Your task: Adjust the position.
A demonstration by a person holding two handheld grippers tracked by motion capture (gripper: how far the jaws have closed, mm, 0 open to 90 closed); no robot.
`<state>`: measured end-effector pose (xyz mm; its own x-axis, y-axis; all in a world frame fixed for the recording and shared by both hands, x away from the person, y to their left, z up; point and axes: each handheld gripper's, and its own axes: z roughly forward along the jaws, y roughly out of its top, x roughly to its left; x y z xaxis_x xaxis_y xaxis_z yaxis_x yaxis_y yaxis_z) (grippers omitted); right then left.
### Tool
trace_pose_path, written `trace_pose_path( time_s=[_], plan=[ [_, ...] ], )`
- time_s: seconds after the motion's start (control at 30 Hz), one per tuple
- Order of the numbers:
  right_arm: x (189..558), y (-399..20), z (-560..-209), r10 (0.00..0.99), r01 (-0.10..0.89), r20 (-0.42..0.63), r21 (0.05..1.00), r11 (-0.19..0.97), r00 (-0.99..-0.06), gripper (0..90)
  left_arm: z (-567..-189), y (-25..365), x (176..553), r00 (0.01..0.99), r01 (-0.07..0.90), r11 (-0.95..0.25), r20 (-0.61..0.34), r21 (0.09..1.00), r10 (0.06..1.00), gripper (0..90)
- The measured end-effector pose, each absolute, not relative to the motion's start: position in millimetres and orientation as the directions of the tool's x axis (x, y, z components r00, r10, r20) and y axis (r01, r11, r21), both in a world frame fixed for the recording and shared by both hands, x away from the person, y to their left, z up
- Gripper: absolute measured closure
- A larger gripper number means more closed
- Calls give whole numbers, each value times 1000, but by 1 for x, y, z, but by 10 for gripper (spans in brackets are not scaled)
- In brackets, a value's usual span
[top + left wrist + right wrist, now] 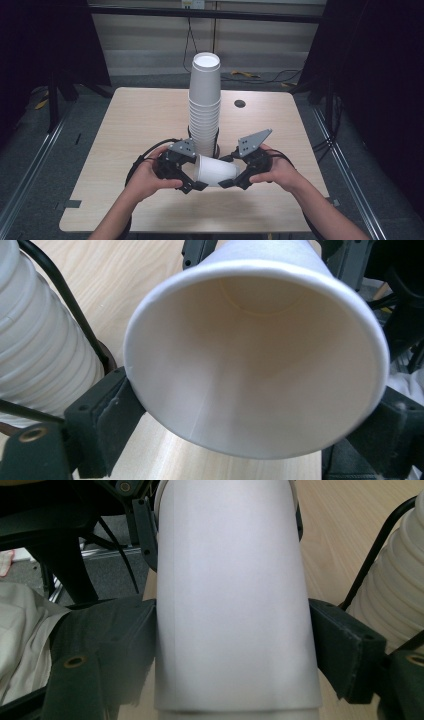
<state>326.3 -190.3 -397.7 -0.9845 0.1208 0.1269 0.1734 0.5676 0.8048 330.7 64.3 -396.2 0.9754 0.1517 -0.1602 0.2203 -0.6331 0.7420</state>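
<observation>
The counter [135,130] takes up the middle of the high view. The tall stack of cups [204,107] stands at its centre, and the single cup [216,170] is held on its side just below it, in the lower middle of the frame, between your two hands.

Your right tool [227,182] clamps the narrow end of that cup; in the right gripper view its jaws press on both sides of the cup's wall [235,605]. Your left tool [192,185] sits at the wide mouth. In the left gripper view the rim [260,365] rests between the jaws, which touch it on both sides, so it looks like a narrow grip on the cup.

Squeeze lightly at the rim, since paper will probably buckle there. Keep both hands level so the cup does not twist, and stay clear of the stack and the black cable [65,295] beside it.
</observation>
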Motion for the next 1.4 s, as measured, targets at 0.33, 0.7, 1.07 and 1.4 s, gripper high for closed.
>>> trace_pose_path(
  time_s=[0.33,0.7,1.07,1.4],
  plan=[
    [326,-188,-396,121,169,121,795,583,-985,238,-395,65,331,976,217,-630,-157,746,150,101],
    [326,-187,-396,119,150,99,797,586,-988,238,-392,67,332,977,211,-632,-151,746,148,111],
    [326,-184,-401,117,148,97,788,598,-988,240,-389,67,330,980,200,-656,-132,728,152,135],
    [327,-184,-402,122,160,109,793,587,-987,238,-387,67,330,980,198,-655,-127,729,154,150]
  ],
)
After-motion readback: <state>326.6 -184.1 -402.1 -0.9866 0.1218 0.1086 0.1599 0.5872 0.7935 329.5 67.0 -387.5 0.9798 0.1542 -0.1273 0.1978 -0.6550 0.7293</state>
